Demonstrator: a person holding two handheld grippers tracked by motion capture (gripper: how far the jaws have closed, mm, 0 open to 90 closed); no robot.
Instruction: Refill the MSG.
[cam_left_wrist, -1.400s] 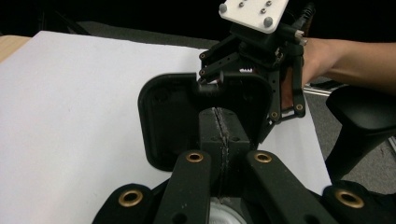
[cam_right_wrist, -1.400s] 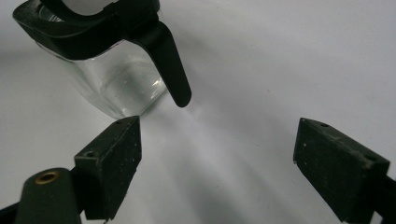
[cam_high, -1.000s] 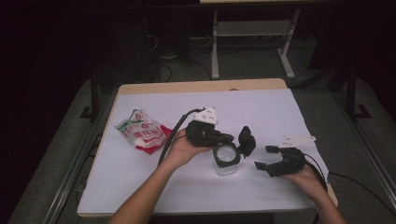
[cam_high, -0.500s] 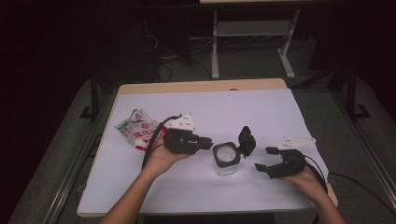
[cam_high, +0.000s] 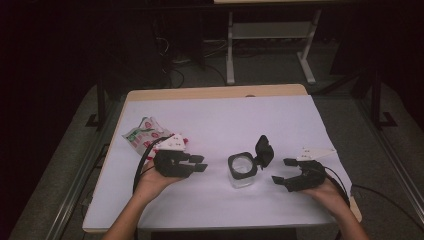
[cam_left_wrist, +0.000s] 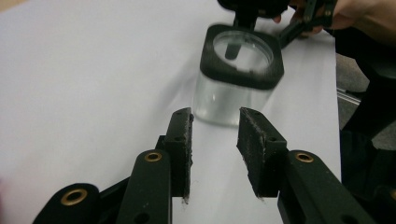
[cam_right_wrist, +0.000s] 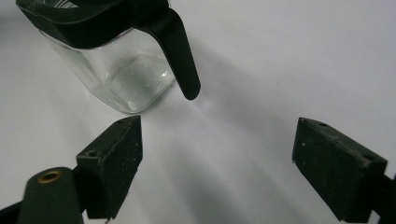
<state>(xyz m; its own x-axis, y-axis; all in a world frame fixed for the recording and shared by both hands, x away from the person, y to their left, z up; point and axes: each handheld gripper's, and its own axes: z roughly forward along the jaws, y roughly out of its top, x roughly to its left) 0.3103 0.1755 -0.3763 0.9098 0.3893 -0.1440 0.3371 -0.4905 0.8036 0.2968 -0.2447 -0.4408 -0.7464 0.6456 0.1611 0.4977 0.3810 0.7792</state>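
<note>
A white table (cam_high: 220, 120) with a light wood edge stands in a dark room. A small snack bag (cam_high: 145, 137), white with red and green on it, lies near the table's left side. Behind the table is a grey floor (cam_high: 280, 70) with a white metal stand (cam_high: 270, 35) on it. Dark cables (cam_high: 175, 50) lie on the floor.

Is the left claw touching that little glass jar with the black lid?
Apart. In the high view, bare table separates the left gripper from the glass jar; its jaws, just opening, hold nothing.
</note>
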